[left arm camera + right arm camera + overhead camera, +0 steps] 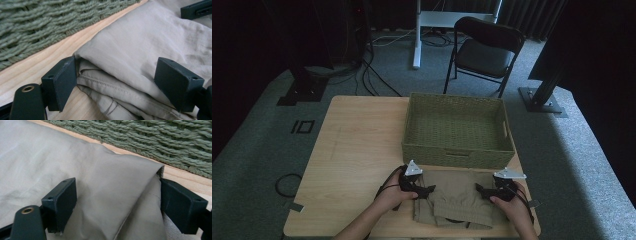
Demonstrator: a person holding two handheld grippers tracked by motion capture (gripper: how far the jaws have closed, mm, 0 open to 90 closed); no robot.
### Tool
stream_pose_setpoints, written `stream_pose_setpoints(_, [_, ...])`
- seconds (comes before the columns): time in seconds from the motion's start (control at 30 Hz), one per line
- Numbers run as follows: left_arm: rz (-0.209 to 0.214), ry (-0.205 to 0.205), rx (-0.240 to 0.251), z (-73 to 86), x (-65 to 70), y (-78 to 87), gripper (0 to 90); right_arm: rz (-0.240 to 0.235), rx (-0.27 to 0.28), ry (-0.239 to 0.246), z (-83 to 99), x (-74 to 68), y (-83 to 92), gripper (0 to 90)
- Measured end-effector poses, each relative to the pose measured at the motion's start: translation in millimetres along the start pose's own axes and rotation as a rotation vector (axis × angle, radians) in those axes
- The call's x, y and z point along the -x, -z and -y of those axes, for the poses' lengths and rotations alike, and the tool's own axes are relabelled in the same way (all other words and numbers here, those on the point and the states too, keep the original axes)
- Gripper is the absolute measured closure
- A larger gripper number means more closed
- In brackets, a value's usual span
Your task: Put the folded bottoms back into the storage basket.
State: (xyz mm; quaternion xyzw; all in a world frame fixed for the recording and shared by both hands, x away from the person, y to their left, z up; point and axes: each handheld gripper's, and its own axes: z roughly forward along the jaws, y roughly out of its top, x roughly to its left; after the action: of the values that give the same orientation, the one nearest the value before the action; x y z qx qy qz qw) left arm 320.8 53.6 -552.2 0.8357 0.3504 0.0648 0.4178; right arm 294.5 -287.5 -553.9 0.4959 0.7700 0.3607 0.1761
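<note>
Khaki folded trousers [457,197] lie on the near edge of the bench [357,150], directly between the two pairs of jaws. Left gripper [424,191] sits at the garment's left end, held in the person's left hand [393,194]; its jaws stand apart and straddle the folded corner. In the left gripper view the trousers [140,57] show stacked layers with a stitched seam between the jaws; one jaw stands right against the fold's edge, the other stands a little clear of the cloth, so no squeeze on the fabric yet. Bare wood shows beside and under the first jaw.

Right gripper [486,191] sits at the garment's right end, in the person's right hand [512,205]. In the right gripper view its jaws are likewise spread, with the cloth [100,190] bulging up between them; one jaw sits at the fold's outer edge, the other rests over the flat fabric. Whether either pad truly touches I cannot tell.

Just beyond both sets of jaws, a strip of bench, then the near wall of a green woven basket [457,156], its braided cords close in both gripper views [37,27] [155,140]. Farther off, on the grey carpet, a black folding chair [484,50].
</note>
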Motion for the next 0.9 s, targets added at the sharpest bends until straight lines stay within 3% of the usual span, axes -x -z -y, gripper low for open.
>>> stream_pose_setpoints(0.1, [-0.013, -0.001, -0.006, -1.1, 2.4, -2.0, 19.3, 0.027, -0.011, 0.032, -0.6, -4.1, -1.2, 19.5])
stream_pose_setpoints(0.17, [-0.026, -0.003, -0.007, -2.1, 3.4, -3.3, 19.3, 0.018, -0.006, 0.048, -1.0, -5.2, -1.5, 23.5])
stream_pose_setpoints(0.3, [-0.058, -0.037, -0.017, -3.9, 8.7, -6.6, 21.5, -0.012, 0.012, 0.06, -1.0, -4.6, 0.3, 46.9])
stream_pose_setpoints(0.33, [-0.055, -0.052, -0.016, -4.0, 10.1, -6.7, 27.8, -0.029, 0.013, 0.065, -1.1, -5.0, 0.8, 53.8])
stream_pose_setpoints(0.43, [0.015, -0.077, -0.014, -4.0, 12.0, -7.0, 57.5, -0.067, 0.001, 0.069, -2.3, -8.2, 1.6, 71.1])
stream_pose_setpoints(0.47, [0.038, -0.054, -0.011, -3.9, 11.5, -7.5, 66.1, -0.079, -0.007, 0.062, -2.9, -9.4, 1.8, 75.0])
stream_pose_setpoints(0.57, [0.065, -0.013, -0.004, -4.7, 7.3, -6.4, 74.8, -0.079, -0.034, 0.05, -5.7, -12.1, 3.3, 78.8])
stream_pose_setpoints(0.67, [0.077, 0.006, 0.01, -6.8, 6.4, -2.5, 77.6, -0.094, -0.031, 0.021, -8.8, -11.6, 7.7, 79.6])
stream_pose_setpoints(0.77, [0.065, -0.016, 0.056, -12.5, 7.8, 3.1, 77.8, -0.098, -0.016, 0.022, -13.7, -10.8, 13.2, 79.8])
stream_pose_setpoints(0.9, [0.064, -0.043, 0.082, -21.9, 10.8, 13.0, 78.3, -0.094, 0.021, 0.037, -24.7, -12.1, 23.8, 80.0])
